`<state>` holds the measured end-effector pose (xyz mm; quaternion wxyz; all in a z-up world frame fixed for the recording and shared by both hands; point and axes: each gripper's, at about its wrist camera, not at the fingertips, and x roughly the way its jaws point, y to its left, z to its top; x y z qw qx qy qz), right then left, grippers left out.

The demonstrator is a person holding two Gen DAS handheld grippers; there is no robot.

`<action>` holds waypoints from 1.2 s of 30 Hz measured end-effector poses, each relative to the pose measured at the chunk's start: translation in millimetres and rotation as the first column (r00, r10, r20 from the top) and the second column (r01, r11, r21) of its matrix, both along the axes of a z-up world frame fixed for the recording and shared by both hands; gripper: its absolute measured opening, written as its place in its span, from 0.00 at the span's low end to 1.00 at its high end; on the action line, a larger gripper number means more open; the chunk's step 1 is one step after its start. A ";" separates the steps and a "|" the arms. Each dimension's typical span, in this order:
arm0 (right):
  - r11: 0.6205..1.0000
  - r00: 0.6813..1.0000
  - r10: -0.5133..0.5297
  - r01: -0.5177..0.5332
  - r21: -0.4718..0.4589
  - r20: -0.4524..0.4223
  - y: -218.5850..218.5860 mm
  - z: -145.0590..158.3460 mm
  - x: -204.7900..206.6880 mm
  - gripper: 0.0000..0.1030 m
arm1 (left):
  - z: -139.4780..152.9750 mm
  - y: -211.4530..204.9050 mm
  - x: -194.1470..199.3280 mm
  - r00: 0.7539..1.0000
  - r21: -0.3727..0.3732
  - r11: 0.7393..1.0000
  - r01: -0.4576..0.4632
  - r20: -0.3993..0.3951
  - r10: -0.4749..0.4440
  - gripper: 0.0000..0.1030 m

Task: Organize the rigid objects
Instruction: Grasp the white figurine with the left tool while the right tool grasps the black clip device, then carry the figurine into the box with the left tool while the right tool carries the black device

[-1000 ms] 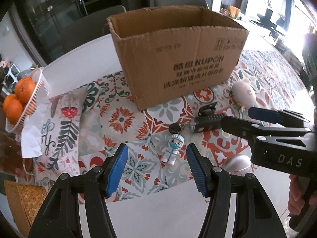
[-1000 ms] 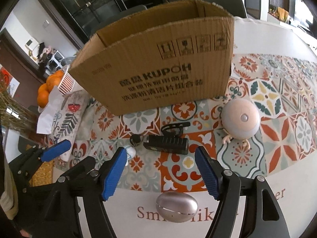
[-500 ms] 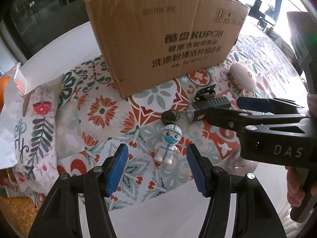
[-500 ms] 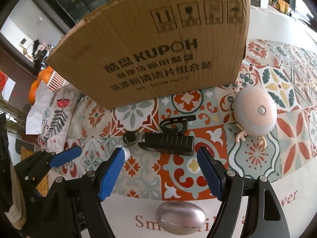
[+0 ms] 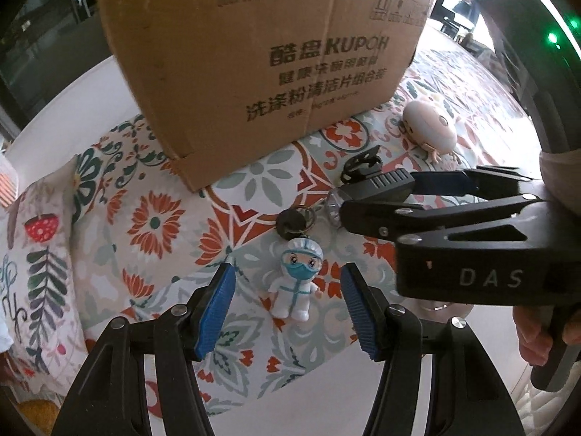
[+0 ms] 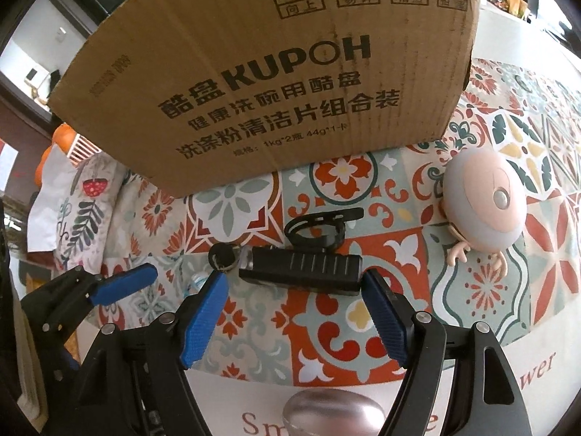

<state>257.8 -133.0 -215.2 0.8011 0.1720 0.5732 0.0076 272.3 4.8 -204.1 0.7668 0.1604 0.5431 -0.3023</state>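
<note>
A small white figurine with a blue mask lies on the patterned tablecloth, on a keyring with a black disc. My left gripper is open, its blue pads on either side of the figurine. A black ribbed flashlight with a clip lies just ahead of my right gripper, which is open around its near side. The right gripper also shows in the left wrist view. A brown cardboard box stands behind both objects.
A pink round toy with small limbs lies right of the flashlight. A silver egg-shaped object sits under my right gripper near the table edge. Oranges in a white basket and a floral cloth are at the left.
Both grippers have moved forward and down toward the table. The left one now straddles the figurine, the right one has reached the flashlight. Both stayed open.
</note>
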 end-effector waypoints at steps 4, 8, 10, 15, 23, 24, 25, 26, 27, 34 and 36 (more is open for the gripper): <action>1.000 1.000 -0.008 0.008 0.000 -0.018 -0.7 -7.7 4.6 0.74 | -4.9 -6.0 4.4 1.000 -0.008 1.000 0.016 -0.016 -0.017 0.54; 1.000 1.000 -0.007 0.007 0.001 -0.030 0.2 -14.5 13.6 0.74 | -9.7 -9.5 7.3 0.999 -0.023 0.999 0.022 -0.035 -0.022 0.51; 1.000 0.999 -0.007 0.006 -0.004 -0.031 1.9 -16.4 16.9 0.75 | -12.4 -13.0 8.7 0.999 -0.027 0.999 0.026 -0.043 -0.027 0.51; 1.000 0.999 -0.005 0.005 -0.003 -0.038 5.4 -21.3 26.0 0.77 | -19.1 -23.2 11.8 0.998 -0.021 0.999 0.027 -0.052 -0.028 0.43; 0.999 0.999 0.026 -0.026 -0.021 -0.024 19.5 -21.0 35.9 0.77 | -20.5 -30.4 15.2 1.000 -0.005 1.000 0.015 -0.014 -0.015 0.26; 0.999 0.999 0.027 -0.027 -0.027 -0.021 21.6 -21.5 34.5 0.75 | -19.8 -28.6 15.2 1.000 -0.008 1.000 0.012 -0.015 -0.012 0.26; 0.999 1.000 0.026 -0.026 -0.028 -0.016 22.1 -21.7 34.4 0.74 | -19.5 -27.6 15.7 1.000 -0.009 1.000 0.009 -0.015 -0.009 0.26; 0.999 1.000 0.026 -0.026 -0.025 -0.012 22.3 -22.2 34.4 0.74 | -19.3 -27.0 15.3 1.000 -0.005 1.000 0.002 -0.009 -0.002 0.26; 0.999 1.000 0.027 -0.027 -0.030 -0.009 22.8 -22.2 33.6 0.74 | -18.6 -25.4 14.6 1.000 -0.002 1.000 -0.003 -0.003 0.003 0.26; 0.999 1.000 0.028 -0.028 -0.039 -0.003 13.4 -23.8 16.7 0.74 | -11.9 -9.6 9.2 0.998 0.006 0.998 -0.065 0.019 0.064 0.26; 0.999 1.000 0.029 -0.029 -0.037 -0.002 11.0 -24.3 13.1 0.74 | -7.4 -8.6 6.8 0.996 0.000 0.997 -0.082 0.032 0.082 0.26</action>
